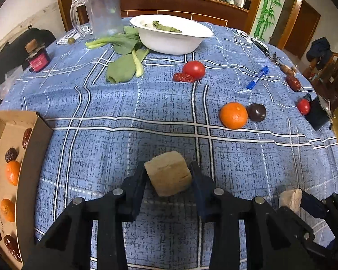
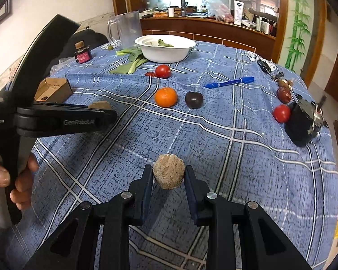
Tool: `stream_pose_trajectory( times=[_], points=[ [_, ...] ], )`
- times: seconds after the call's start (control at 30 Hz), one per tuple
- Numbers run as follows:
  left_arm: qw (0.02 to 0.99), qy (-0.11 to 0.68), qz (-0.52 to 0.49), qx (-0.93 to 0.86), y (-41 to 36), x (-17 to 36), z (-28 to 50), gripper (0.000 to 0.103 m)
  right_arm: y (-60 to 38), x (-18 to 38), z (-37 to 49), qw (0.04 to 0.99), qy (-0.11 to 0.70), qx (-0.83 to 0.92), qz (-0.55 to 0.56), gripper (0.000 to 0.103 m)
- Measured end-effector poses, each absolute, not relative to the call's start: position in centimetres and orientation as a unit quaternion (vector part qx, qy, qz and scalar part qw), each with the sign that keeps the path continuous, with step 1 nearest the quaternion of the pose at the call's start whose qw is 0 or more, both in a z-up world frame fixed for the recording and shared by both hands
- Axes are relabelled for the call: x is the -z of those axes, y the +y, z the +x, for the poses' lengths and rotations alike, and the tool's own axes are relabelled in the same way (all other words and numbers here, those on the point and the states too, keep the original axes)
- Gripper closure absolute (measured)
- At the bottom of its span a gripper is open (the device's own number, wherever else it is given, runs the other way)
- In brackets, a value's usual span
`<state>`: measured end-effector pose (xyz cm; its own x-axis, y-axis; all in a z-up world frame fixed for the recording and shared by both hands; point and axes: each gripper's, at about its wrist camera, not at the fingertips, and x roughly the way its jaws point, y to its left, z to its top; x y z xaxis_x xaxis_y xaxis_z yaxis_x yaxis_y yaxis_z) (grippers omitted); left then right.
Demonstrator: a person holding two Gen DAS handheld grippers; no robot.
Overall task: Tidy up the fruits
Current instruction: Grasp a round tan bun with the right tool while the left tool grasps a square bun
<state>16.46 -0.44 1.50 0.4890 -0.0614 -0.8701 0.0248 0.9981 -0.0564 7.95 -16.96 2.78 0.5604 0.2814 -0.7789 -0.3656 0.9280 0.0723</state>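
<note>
My left gripper is shut on a tan blocky chunk and holds it above the blue plaid cloth. My right gripper is shut on a tan round lump; it also shows at the lower right of the left wrist view. A cardboard box at the left holds oranges and dark dates. An orange, a dark plum, a tomato beside a red date, a second tomato and another date lie on the cloth.
A white bowl with greens stands at the back, leafy greens beside it. A clear jug, a small red-labelled bottle, a blue marker and a black box are on the table. The left tool and a hand are at the left.
</note>
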Motion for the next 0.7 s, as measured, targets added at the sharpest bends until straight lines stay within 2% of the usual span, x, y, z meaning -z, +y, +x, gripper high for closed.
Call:
stream_pose_trajectory(
  times=[0.7],
  points=[
    [0.875,0.479,-0.016,0.065,5.8,-5.1,2.4,0.066,-14.8,-3.9,1.8,0.882,0.449,-0.143,-0.020,0.073]
  ],
)
